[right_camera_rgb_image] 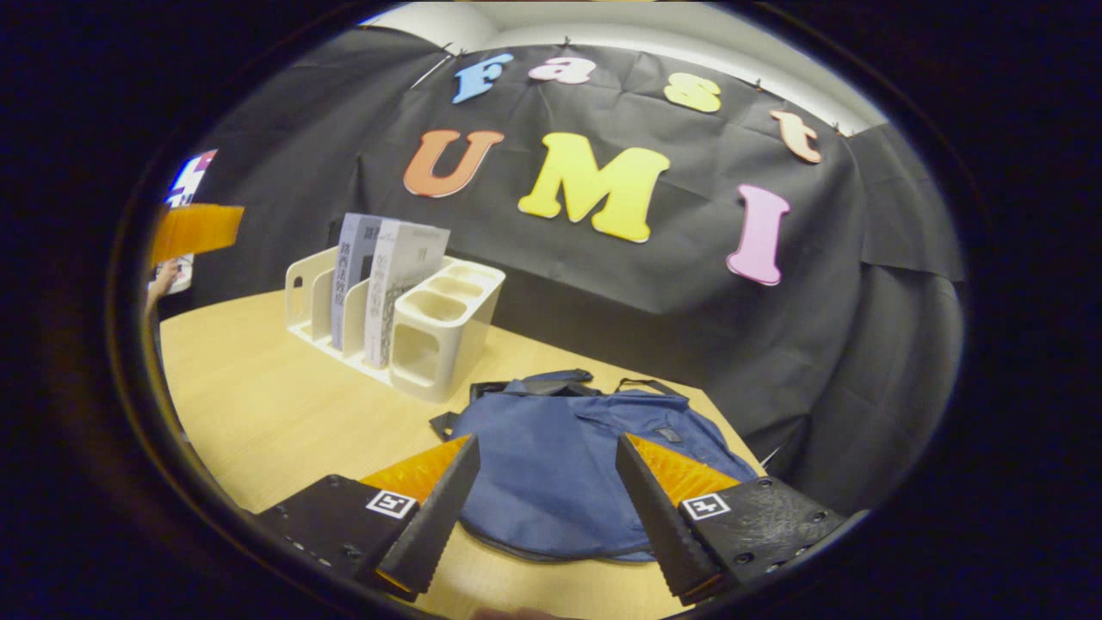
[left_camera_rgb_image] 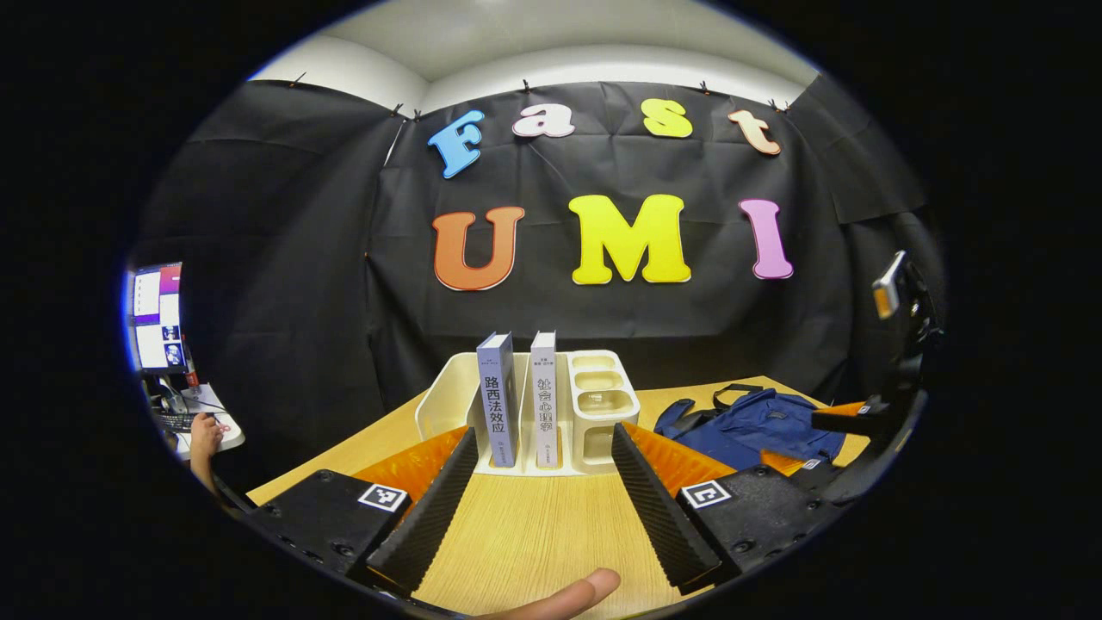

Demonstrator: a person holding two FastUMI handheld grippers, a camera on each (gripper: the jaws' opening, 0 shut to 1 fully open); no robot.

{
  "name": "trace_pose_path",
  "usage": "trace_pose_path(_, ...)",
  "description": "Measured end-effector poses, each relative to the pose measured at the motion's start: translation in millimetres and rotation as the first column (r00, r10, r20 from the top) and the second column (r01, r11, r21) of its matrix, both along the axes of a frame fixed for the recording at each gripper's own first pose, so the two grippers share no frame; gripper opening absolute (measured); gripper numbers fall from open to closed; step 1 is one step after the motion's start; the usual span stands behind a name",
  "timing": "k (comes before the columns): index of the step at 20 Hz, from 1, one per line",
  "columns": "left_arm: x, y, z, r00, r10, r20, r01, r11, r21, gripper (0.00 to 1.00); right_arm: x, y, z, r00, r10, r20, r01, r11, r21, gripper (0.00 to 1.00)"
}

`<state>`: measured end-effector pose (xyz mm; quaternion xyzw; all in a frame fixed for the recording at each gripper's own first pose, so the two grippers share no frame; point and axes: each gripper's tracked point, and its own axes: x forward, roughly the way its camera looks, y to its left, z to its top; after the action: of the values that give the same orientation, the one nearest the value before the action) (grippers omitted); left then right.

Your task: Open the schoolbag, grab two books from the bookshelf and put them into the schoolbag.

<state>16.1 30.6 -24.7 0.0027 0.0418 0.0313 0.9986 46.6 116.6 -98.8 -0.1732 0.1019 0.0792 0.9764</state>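
While both hand-held grippers gape, two books (left_camera_rgb_image: 521, 400) stand in the bookshelf (left_camera_rgb_image: 603, 405) beside the schoolbag (right_camera_rgb_image: 560, 465).

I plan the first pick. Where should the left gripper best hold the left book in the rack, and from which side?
Probably the upper spine of the left book, approached from the front: it stands upright, spine facing the open left gripper, above the white rack.

Right gripper (right_camera_rgb_image: 544, 508): fingers spread wide, holding nothing, poised over the near part of the schoolbag (right_camera_rgb_image: 572, 465). Bag lies flat on the wooden surface (right_camera_rgb_image: 258, 405), straps toward the far side. White bookshelf (right_camera_rgb_image: 430, 331) stands just beyond it, two books (right_camera_rgb_image: 379, 275) upright in its slots, spines facing the camera. The other gripper's finger (right_camera_rgb_image: 194, 231) at far left edge.
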Motion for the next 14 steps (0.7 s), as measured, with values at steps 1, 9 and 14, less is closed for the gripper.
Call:
trace_pose_path(1, 0.1, 3.0, -1.1, 1.000, 0.005, -0.003, -0.005, 1.000, -0.001, 0.99, 5.5, 7.9, -7.0, 1.000, -0.005, -0.019, 0.004, 1.000, -0.013, 0.93)
trace_pose_path(9, 4.3, 27.2, -3.7, 0.999, 0.054, -0.009, -0.054, 0.998, -0.016, 0.99, 44.4, 51.8, -75.8, 0.986, 0.001, -0.170, -0.053, 0.950, -0.307, 0.99)
trace_pose_path(14, 6.7, 30.3, -9.5, 0.998, 0.061, -0.034, -0.062, 0.998, -0.033, 0.99, 57.3, 32.6, -78.8, 0.983, -0.109, -0.151, 0.034, 0.900, -0.434, 0.93)
